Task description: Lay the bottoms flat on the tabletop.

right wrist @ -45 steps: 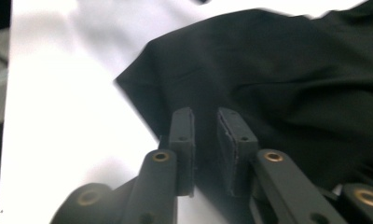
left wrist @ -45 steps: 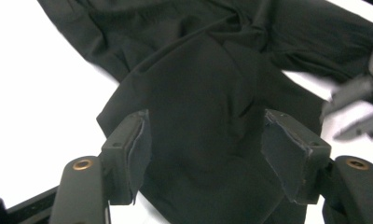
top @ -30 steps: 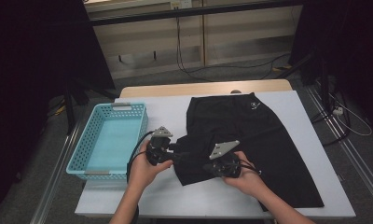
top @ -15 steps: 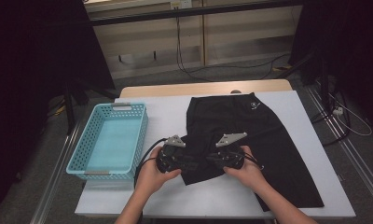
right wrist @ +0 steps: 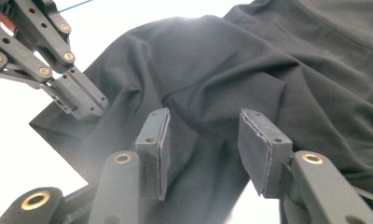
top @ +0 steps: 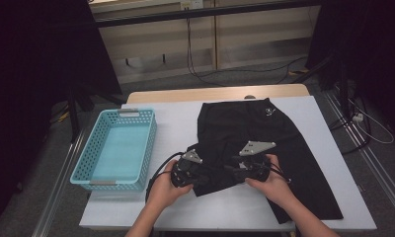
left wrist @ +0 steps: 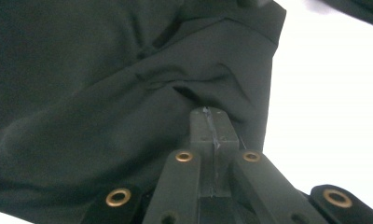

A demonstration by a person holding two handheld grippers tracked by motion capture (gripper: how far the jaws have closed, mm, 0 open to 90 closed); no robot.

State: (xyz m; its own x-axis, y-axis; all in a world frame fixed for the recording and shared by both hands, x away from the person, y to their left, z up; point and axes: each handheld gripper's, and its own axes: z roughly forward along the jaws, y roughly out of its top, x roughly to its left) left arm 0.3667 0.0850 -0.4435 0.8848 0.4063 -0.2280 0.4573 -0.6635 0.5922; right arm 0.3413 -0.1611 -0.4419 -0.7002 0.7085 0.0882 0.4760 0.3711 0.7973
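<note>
A white-topped table point(top: 171, 123) stands on a dim floor before a pale wall panel with loose cables trailing below it. At the table's left sits a light blue basket point(top: 151, 143) of perforated plastic, with nothing in it. To its right lie black shorts point(top: 264, 133), spread flat at the far end where a small white logo shows, and bunched into a fold at the near left corner. From above, the left gripper point(top: 198, 177) meets that fold, while the right gripper point(top: 233, 174) is just beside it over the cloth, each topped by a grey plate.

The left gripper view adds what the high view cannot resolve: its fingers point(left wrist: 212, 128) are pressed together on a pinch of the dark fabric, with puckers radiating from the tips. The right gripper view shows its own fingers point(right wrist: 257, 140) standing apart above the rumpled cloth, gripping nothing, and the left gripper at upper left biting the fabric's edge.
</note>
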